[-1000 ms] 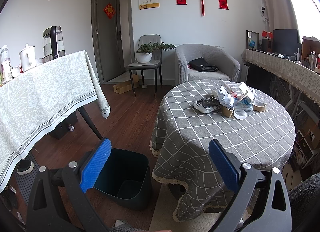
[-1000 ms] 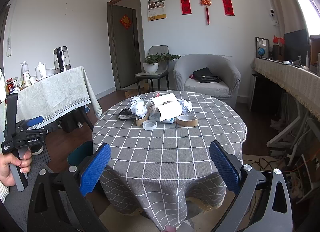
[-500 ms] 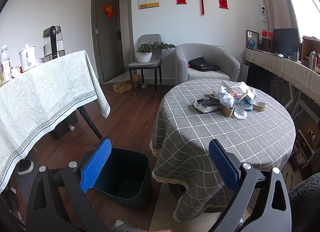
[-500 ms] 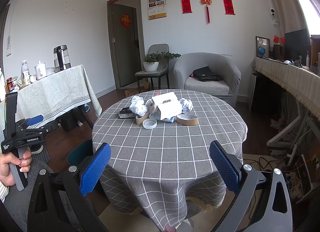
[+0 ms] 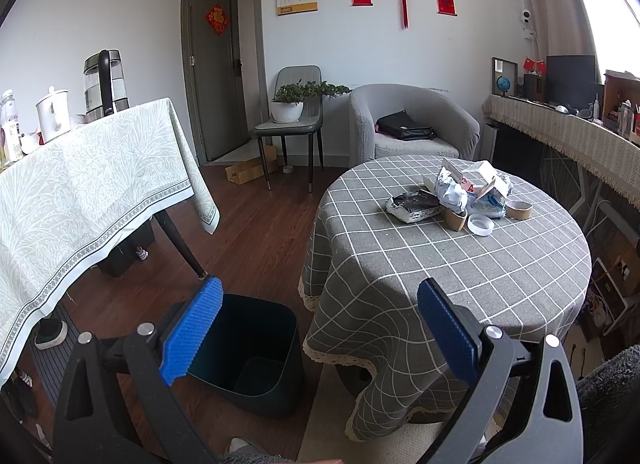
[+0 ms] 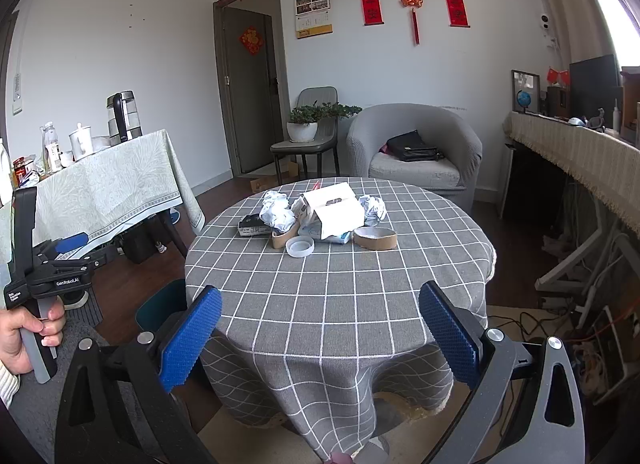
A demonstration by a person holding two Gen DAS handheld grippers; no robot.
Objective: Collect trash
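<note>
A round table under a grey checked cloth fills the middle of the room, and all the trash sits in one cluster toward its far edge. To its left stands a second table draped in pale green, a kettle near its far corner. On the wood floor between the two, just beside the round table's near-left edge, is a dark bin — open-topped and upright.

In the cluster, the biggest piece is a white carton. Crumpled paper lies to its left, another wad to its right. A dark flat packet rests at the left end of the heap. A brown tape roll lies at the right end, nearest the table's middle, and a small white lid lies in front of the carton.

The left gripper hangs over the gap between bin and table, blue pads spread wide, nothing between them. The right gripper faces the table's near edge — likewise released and bare. A hand grips the left tool's handle.
</note>
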